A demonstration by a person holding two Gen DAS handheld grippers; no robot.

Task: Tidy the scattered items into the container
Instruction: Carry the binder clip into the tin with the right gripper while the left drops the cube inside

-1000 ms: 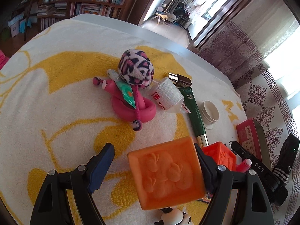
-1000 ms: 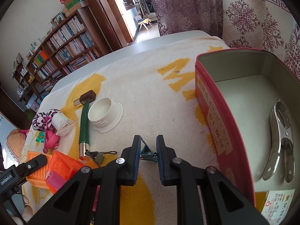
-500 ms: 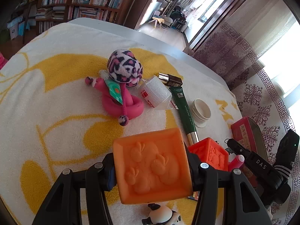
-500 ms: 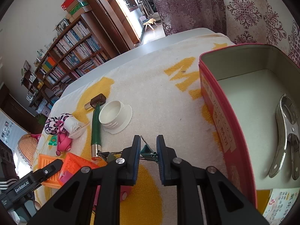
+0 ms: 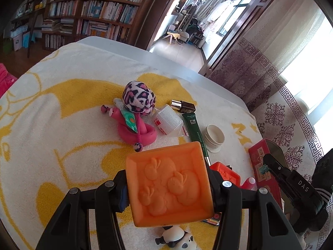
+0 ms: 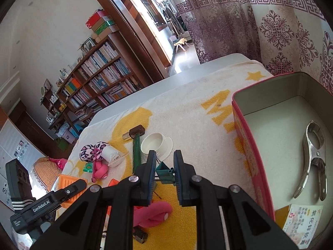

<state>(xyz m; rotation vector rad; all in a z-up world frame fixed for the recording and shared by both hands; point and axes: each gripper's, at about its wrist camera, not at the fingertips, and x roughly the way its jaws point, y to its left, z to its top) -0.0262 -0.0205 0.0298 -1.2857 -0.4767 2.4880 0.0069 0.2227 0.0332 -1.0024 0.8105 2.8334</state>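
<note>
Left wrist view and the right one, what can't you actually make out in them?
- Panda toy: left wrist view, partly hidden under the orange block and cut by the bottom edge.
- Red tin: left wrist view, inside blocked by the right gripper.
- Paper label: right wrist view, cut by the lens rim, print too small.
</note>
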